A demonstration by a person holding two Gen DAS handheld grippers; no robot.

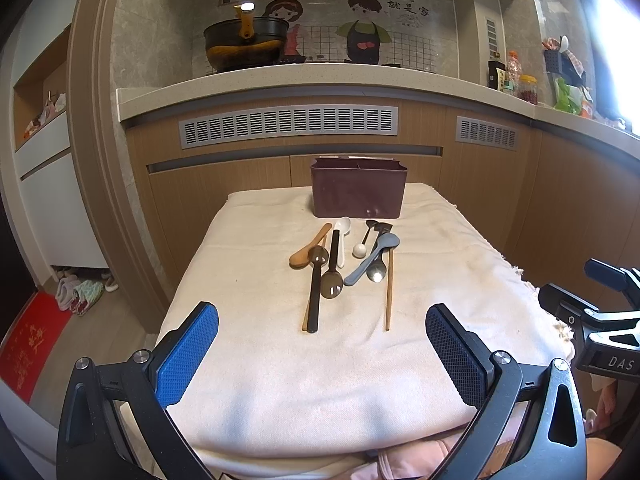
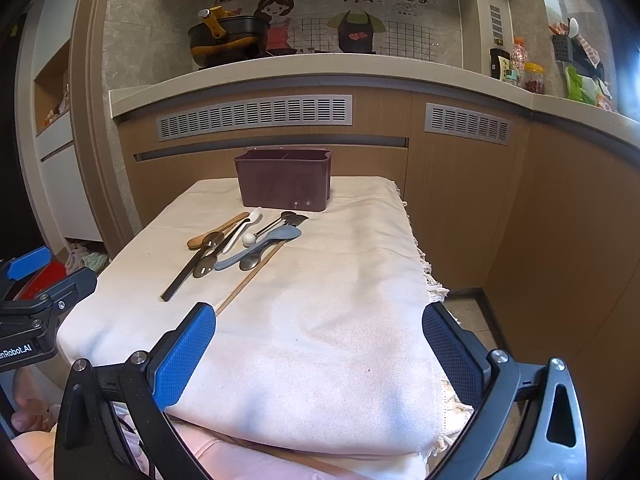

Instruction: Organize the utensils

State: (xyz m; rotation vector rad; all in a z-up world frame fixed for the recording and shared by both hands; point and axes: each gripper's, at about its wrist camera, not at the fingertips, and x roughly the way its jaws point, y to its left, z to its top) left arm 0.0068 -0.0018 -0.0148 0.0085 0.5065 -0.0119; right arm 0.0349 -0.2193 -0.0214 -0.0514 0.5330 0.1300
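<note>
A dark maroon utensil holder stands at the far end of a cloth-covered table. In front of it lies a cluster of utensils: a wooden spoon, a white spoon, a blue-grey spoon, metal spoons, dark-handled spoons and wooden chopsticks. My left gripper is open and empty, near the table's front edge. My right gripper is open and empty, to the right of the left one.
The right gripper's body shows at the right of the left wrist view; the left gripper's body shows at the left of the right wrist view. Wooden kitchen cabinets and a counter with a black wok stand behind the table.
</note>
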